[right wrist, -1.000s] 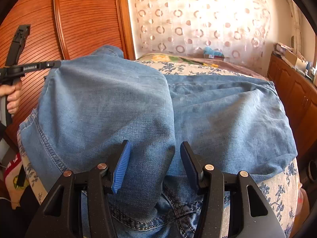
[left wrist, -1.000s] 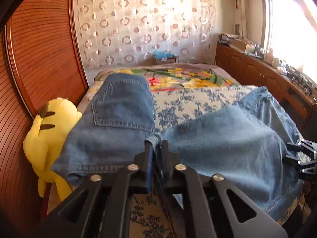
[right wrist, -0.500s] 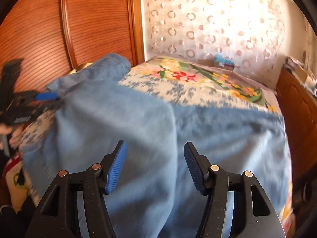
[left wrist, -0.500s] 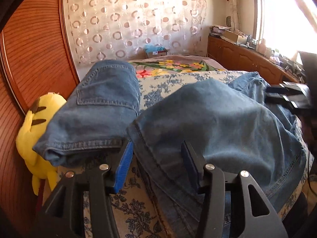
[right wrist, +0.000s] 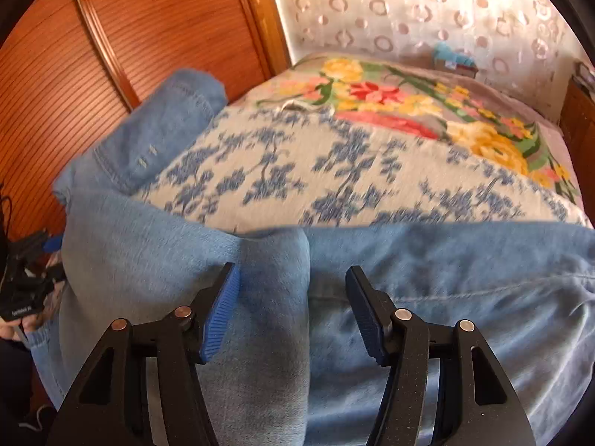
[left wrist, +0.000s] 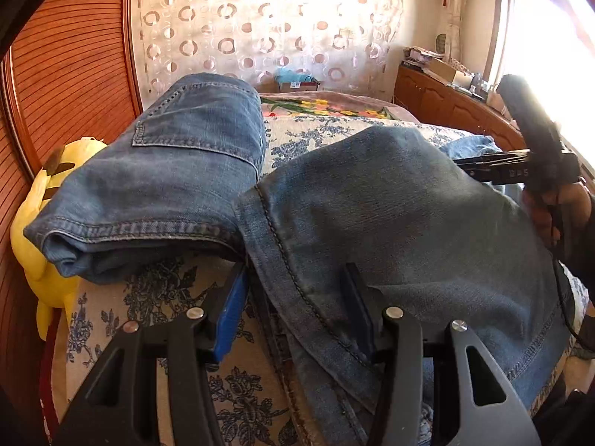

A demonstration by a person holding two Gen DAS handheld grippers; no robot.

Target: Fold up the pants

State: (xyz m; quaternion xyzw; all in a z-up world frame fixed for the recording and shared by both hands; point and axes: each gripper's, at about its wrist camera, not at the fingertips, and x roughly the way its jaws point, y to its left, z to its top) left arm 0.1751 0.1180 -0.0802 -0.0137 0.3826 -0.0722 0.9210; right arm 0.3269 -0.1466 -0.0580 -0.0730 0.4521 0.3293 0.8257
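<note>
The jeans (left wrist: pixel 390 215) lie spread across the bed (left wrist: pixel 327 130), folded over on themselves, the denim draped on the blue-flowered bedspread (right wrist: pixel 334 171). In the left wrist view the left tool (left wrist: pixel 293 297) sits low over the near edge of the fabric, jaws spread wide, its blue pad (left wrist: pixel 232 316) on one side of a stitched seam and the dark pad on the other; nothing is pinched between them, the cloth simply lies under the gap. Just left of that seam, the seat part of the jeans with its back pocket (left wrist: pixel 197 126) lies bunched, the waistband edge facing the camera. A yellow plush toy (left wrist: pixel 33 230) is wedged beside the bed against the wooden wardrobe door (left wrist: pixel 74 74).

Over in the right wrist view, the right tool (right wrist: pixel 292 304) is also wide open, jaws apart above a raised fold of denim that runs between them; it has hold of nothing. This view is somewhat blurred. The jeans (right wrist: pixel 427 297) fill the lower half here, with one leg end reaching up toward the wardrobe. Beyond the denim lies a bright floral blanket (right wrist: pixel 409 100). The right tool also shows at the far right of the left view, gripped in a hand (left wrist: pixel 557 215), and the left tool at the left edge of the right view. A patterned curtain (left wrist: pixel 279 26) hangs behind the bed.
</note>
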